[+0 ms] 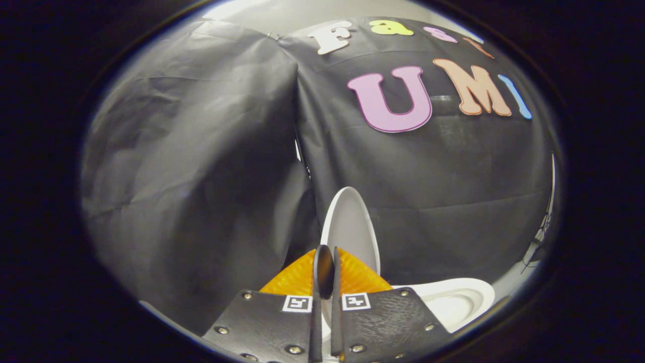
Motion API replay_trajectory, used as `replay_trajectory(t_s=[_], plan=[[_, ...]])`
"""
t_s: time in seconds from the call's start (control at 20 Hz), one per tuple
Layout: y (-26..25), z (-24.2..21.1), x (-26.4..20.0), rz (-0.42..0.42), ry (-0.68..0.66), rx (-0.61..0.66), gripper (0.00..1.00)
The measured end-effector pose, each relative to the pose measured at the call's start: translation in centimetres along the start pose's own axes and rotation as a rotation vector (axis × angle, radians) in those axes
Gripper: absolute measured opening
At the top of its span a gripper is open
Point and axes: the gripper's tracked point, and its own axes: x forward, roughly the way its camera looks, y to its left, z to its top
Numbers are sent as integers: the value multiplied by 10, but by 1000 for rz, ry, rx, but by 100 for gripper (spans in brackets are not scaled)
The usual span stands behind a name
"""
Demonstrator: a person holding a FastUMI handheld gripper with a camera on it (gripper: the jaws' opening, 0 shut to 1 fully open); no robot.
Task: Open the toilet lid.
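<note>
Toilet lid (348, 227): standing raised, near upright, edge-on beyond the fingers, above the white bowl rim (456, 297). Gripper (324, 275): fingers nearly closed, a thin gap showing between them; whether they are pinching the lid's edge cannot be told. Risk: the lid seems not yet leaning back against a rest, so, if released early or the grip is slipping on smooth plastic, it may be falling shut onto the bowl. Pose: gripper pointing forward and slightly upward, fingers side by side, level, facing the booth wall (201, 151).
</note>
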Motion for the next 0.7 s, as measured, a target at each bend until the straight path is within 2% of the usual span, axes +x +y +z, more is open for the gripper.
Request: replay_trajectory(t_s=[0.15, 0.2, 0.25, 0.35, 0.55, 0.65, 0.7], plan=[[1, 3, 0, -26, 0, -53, 7], [8, -2, 2, -3, -1, -58, 7], [12, -4, 2, 9, 0, -62, 17], [21, -7, 5, 47, 5, -57, 26], [19, -1, 1, 37, -20, -50, 46], [12, 10, -6, 26, -48, -52, 64], [6, 18, -10, 18, -67, -49, 69]])
